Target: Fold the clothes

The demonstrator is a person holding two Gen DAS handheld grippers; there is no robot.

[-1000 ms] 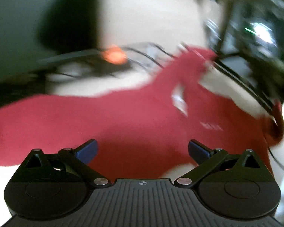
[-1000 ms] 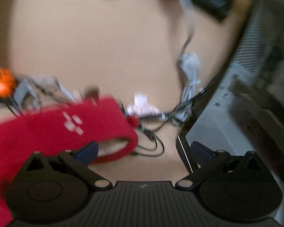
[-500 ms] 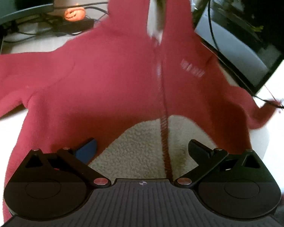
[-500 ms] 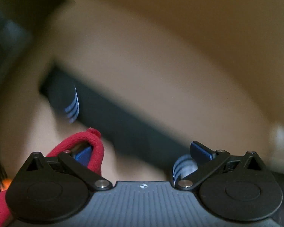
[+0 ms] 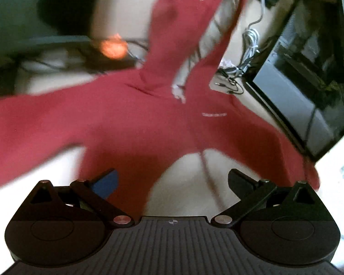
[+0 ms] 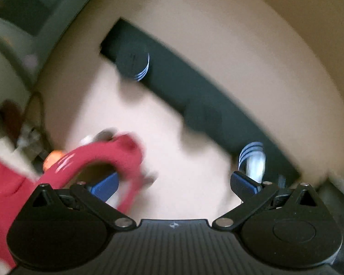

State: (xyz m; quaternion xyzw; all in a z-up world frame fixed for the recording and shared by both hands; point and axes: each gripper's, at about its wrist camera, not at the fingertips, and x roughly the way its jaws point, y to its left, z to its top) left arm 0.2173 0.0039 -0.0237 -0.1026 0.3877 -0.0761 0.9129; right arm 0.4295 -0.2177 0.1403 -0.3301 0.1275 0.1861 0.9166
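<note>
One red fleece hoodie point(image 5: 149, 123) on the worktop point(image 5: 45, 183), two grippers in play, left gripper point(image 5: 172, 181) and right gripper point(image 6: 174, 183), one monitor point(image 5: 309, 96), one orange blob point(image 5: 113, 47), one black bar point(image 6: 195, 105).

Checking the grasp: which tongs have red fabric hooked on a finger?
The right tongs: a loop of the red hoodie drapes over their left finger. The left tongs hang open above the hoodie.

A beige wall point(image 6: 217, 23) stands behind a dark monitor point(image 5: 309, 105).
</note>
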